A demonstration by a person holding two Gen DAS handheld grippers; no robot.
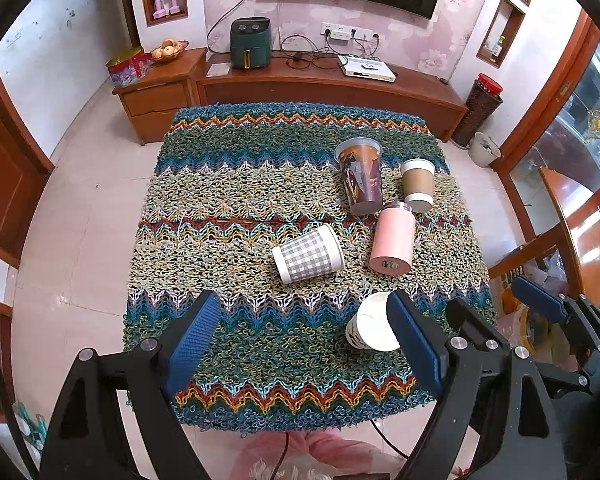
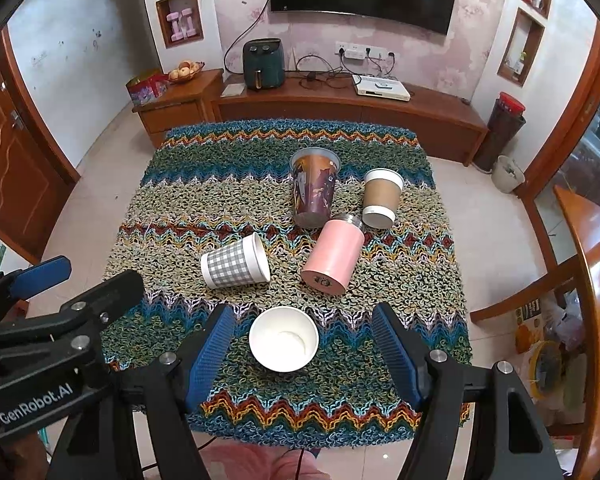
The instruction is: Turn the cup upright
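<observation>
**A:** Which step is this, would you say?

**B:** I judge it the start of the next cup. The white paper cup (image 2: 283, 338) stands upright near the front edge of the knitted cloth (image 2: 172, 184), mouth open to the ceiling, so it looks done. Four others lie on their sides farther back: the checked cup (image 2: 234, 262), the pink tumbler (image 2: 332, 258), the tall printed cup (image 2: 314, 188) and the brown paper cup (image 2: 381, 198).

**A:** And the grippers?

**B:** The right gripper (image 2: 303, 354) is spread wide and holds nothing; the white cup sits between its blue pads without touching either. The left gripper (image 1: 300, 344) is also spread and empty, hovering over the near part of the cloth, with the white cup just at its right finger in that view.

**A:** So what does the next move call for?

**B:** Probably a reach past the white cup to a lying one. The checked cup is nearest, a little to the far left of the right gripper, its mouth facing right. The jaws would need to straddle its body across the width, close, then rotate so the mouth ends on top. The pink tumbler lies near and to the right, touching the printed cup at its far end, so a grab there risks nudging its neighbour.
</observation>
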